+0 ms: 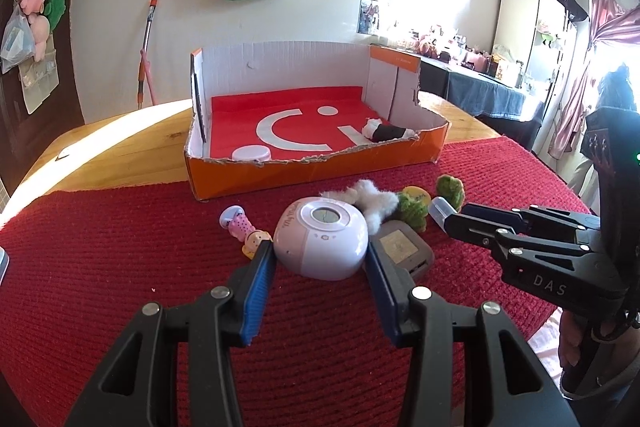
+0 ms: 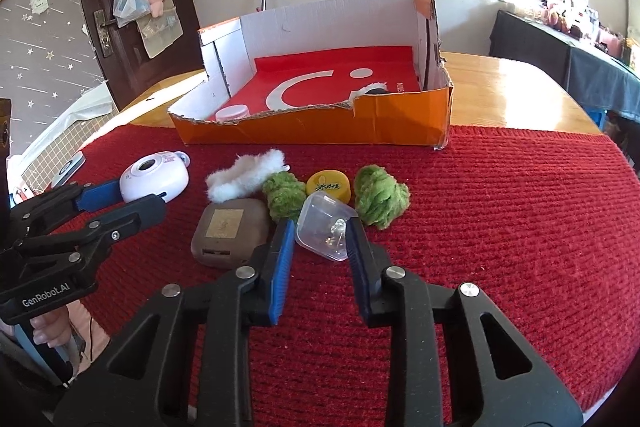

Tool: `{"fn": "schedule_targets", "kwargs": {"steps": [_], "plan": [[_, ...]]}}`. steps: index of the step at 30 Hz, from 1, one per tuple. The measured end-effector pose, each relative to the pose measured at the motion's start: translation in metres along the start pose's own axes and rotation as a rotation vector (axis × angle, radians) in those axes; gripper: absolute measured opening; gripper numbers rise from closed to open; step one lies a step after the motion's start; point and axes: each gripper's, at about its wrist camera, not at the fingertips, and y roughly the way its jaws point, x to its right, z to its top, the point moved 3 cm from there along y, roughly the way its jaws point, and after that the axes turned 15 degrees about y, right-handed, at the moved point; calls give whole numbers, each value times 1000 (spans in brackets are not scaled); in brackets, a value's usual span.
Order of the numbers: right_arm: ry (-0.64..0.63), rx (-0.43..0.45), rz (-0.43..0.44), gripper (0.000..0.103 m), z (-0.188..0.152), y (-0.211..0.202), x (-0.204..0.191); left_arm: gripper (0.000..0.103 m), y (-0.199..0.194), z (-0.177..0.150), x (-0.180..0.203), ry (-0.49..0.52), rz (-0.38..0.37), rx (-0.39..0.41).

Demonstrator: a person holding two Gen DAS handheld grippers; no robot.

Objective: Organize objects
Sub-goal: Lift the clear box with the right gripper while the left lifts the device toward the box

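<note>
My left gripper (image 1: 320, 251) is shut on a round pale-pink toy clock (image 1: 322, 237), also seen in the right wrist view (image 2: 154, 181). My right gripper (image 2: 320, 235) is shut on a small clear plastic box (image 2: 324, 229), whose end shows in the left wrist view (image 1: 440, 209). An orange cardboard box (image 1: 320, 171) with a red lining stands behind, holding a white lid (image 1: 251, 153) and a black-and-white bundle (image 1: 386, 131).
On the red mat (image 2: 500, 227) lie a brown case (image 2: 228, 231), white fluff (image 2: 244, 177), two green fluffy pieces (image 2: 382, 195), a yellow cap (image 2: 328, 185) and a small pink doll (image 1: 242, 229). Wooden table (image 2: 512, 87) beyond.
</note>
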Motion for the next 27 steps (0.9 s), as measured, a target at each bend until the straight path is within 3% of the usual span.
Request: {"fn": "schedule_targets", "kwargs": {"steps": [13, 14, 16, 17, 23, 27], "plan": [[48, -14, 29, 30, -4, -1, 6, 49, 18, -25, 0, -19, -14, -77], [45, -14, 26, 32, -5, -1, 5, 49, 18, -25, 0, -20, -13, -76], [36, -24, 17, 56, -7, 1, 5, 49, 17, -26, 0, -16, -9, -76], [37, -22, 24, 58, -8, 2, 4, 49, 17, -26, 0, -17, -8, -75], [46, -22, 11, 58, -7, 6, 6, 60, 18, -21, -3, -28, 0, -70], [55, -25, -6, 58, -2, 13, 9, 60, 22, -17, -3, -14, 4, -69]]}}
